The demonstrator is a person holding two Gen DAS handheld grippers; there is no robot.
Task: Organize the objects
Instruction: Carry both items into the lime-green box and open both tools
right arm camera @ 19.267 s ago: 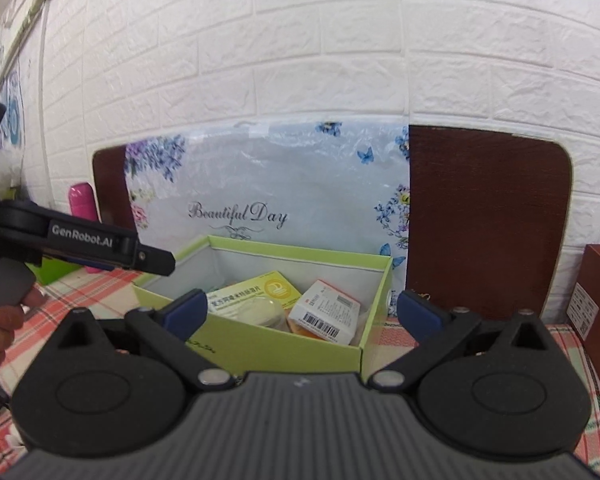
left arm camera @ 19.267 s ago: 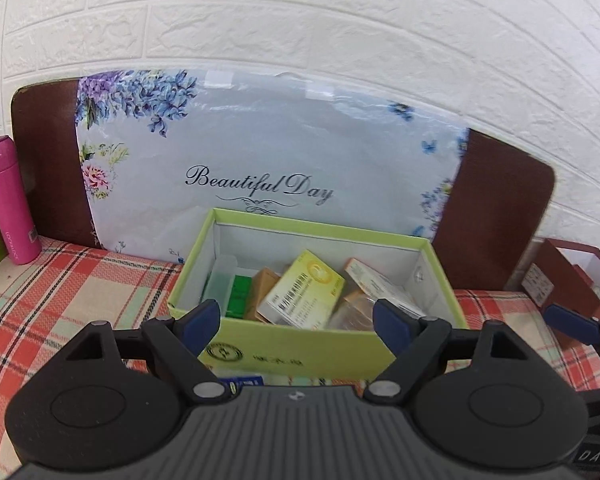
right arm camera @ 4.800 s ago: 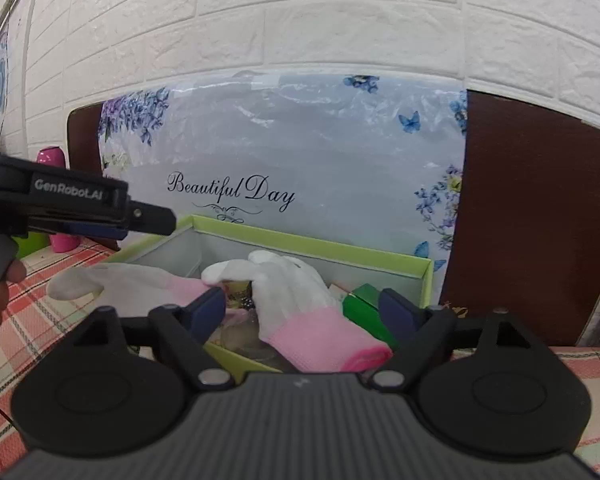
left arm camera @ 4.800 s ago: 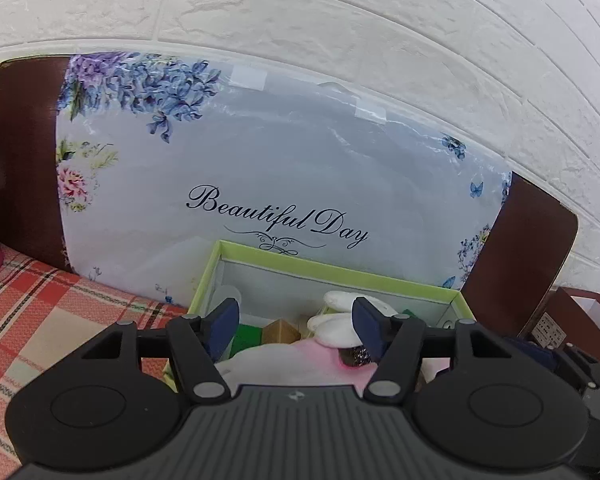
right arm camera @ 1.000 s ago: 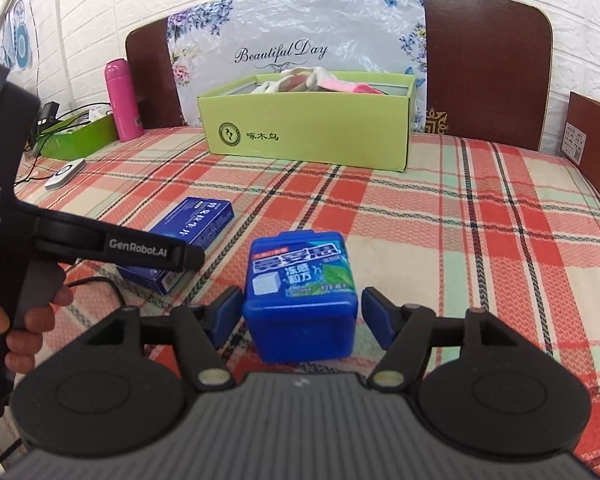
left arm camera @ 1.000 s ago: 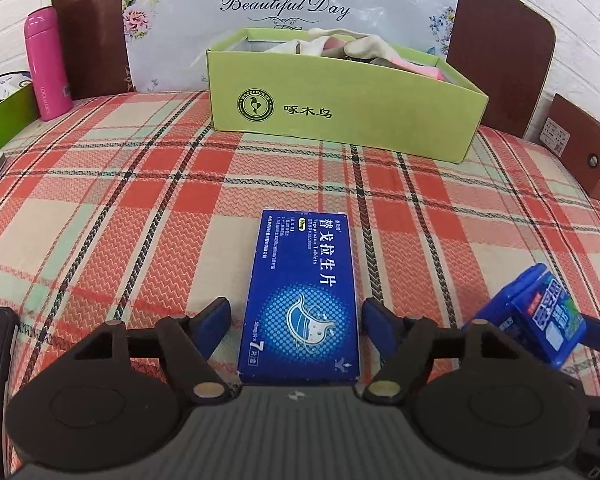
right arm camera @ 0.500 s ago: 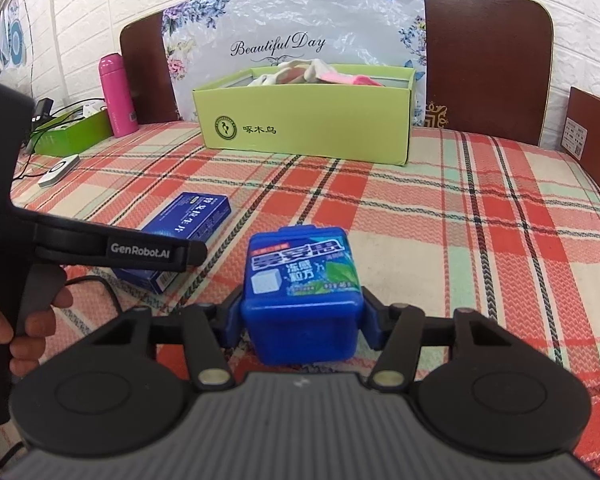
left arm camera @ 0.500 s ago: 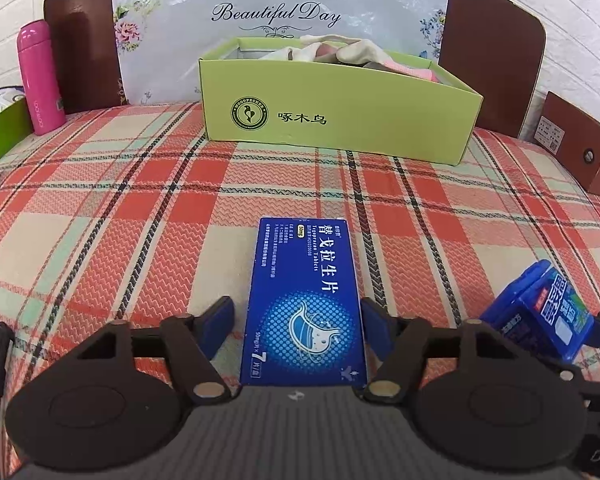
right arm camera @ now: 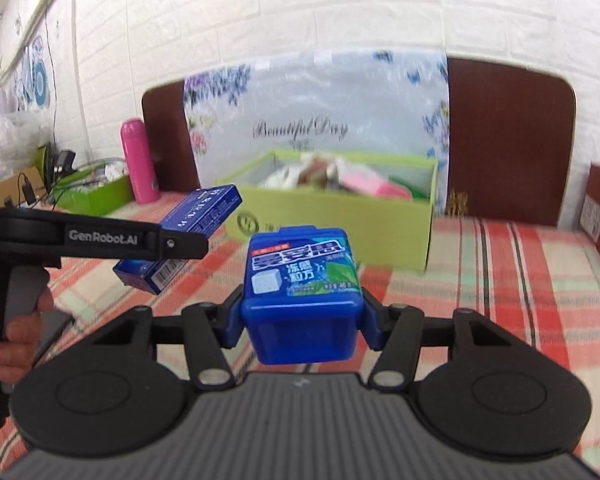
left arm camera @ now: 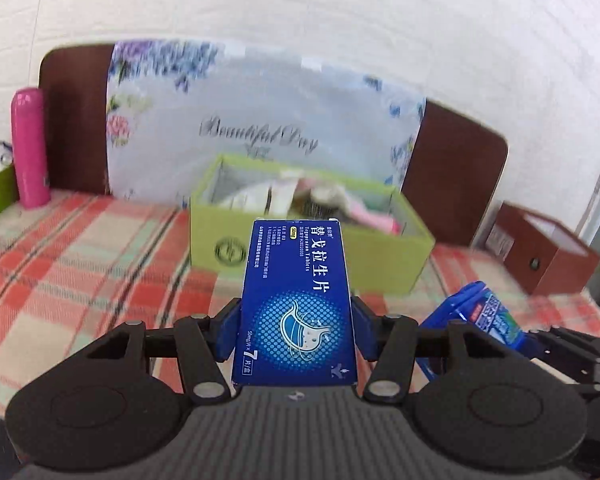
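My left gripper (left arm camera: pixel 296 330) is shut on a flat blue medicine box (left arm camera: pixel 298 304) and holds it above the plaid cloth. It also shows in the right wrist view (right arm camera: pixel 196 220), held by the left gripper at the left. My right gripper (right arm camera: pixel 300 318) is shut on a blue gum container (right arm camera: pixel 302 292), also lifted; it shows at the right of the left wrist view (left arm camera: pixel 484 316). The green box (left arm camera: pixel 380 260) with gloves and packets inside stands ahead of both grippers, near the headboard (right arm camera: pixel 404 220).
A pink bottle (left arm camera: pixel 30 146) stands at the back left beside a green tray (right arm camera: pixel 96 196). A brown box (left arm camera: pixel 548 256) sits at the right. A floral "Beautiful Day" sheet (left arm camera: pixel 260 120) covers the brown headboard against the white brick wall.
Both grippers have closed on their objects and lifted them off the cloth. The views have tilted up toward the green box and the wall.
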